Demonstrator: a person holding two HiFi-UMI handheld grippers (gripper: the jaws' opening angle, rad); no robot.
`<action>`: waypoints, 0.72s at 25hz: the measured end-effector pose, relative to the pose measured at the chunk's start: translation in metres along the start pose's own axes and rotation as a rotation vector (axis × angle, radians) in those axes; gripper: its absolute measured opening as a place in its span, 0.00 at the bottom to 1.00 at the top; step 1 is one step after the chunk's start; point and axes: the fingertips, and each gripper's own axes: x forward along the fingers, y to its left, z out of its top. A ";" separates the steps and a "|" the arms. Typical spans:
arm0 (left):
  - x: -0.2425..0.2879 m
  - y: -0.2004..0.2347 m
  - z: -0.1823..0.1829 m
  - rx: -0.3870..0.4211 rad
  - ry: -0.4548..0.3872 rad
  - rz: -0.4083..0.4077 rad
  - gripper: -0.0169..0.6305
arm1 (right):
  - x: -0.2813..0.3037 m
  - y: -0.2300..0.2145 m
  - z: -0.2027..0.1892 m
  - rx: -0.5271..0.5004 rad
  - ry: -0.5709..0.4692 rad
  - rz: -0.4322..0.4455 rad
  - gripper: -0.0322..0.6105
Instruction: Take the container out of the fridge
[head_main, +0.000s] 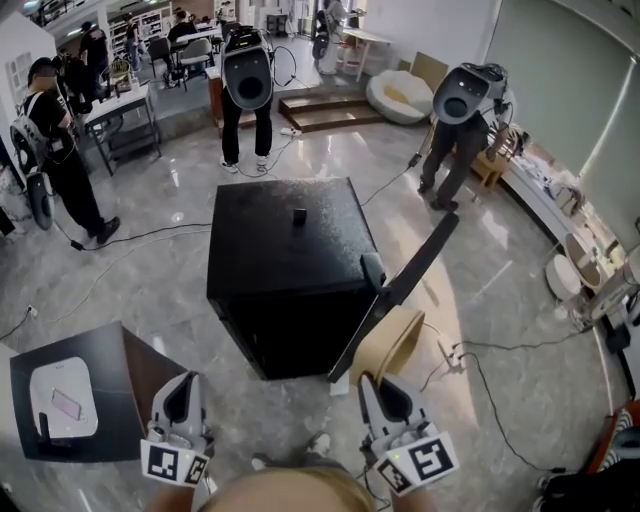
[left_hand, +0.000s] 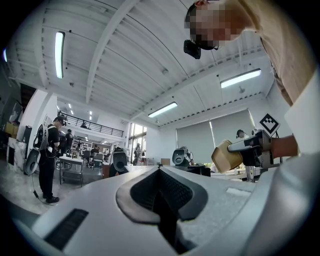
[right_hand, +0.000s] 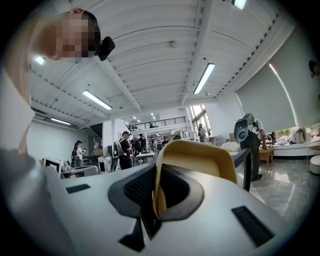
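- Dark side table (head_main: 125, 365), far left: sitting well apart, playing no part.
- Left gripper (head_main: 181, 392): hanging idle near person's body, jaws pressed together, carrying nothing.
- Black fridge (head_main: 285, 250): standing ahead on floor, door (head_main: 405, 285) standing open on its right side.
- Tan container (head_main: 392, 345): hanging outside fridge, just beside open door, clear of cabinet.
- Right gripper (head_main: 384, 390): jaws pinching container wall, one pad inside, one outside.
- Judging: removal looking essentially done. Remaining is likely setting container down, perhaps shutting door.

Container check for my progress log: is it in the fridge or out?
Out: the right tool grips the container by its rim, outside the fridge, beside its open door.
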 end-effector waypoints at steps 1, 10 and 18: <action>0.000 -0.001 -0.001 -0.001 0.002 -0.001 0.03 | 0.000 0.000 0.000 -0.001 0.000 0.000 0.09; 0.007 -0.010 -0.009 -0.005 0.009 -0.022 0.03 | -0.001 -0.006 -0.003 -0.002 0.000 -0.007 0.09; 0.010 -0.011 -0.006 -0.001 0.005 -0.029 0.03 | -0.001 -0.007 -0.001 -0.008 -0.001 -0.010 0.09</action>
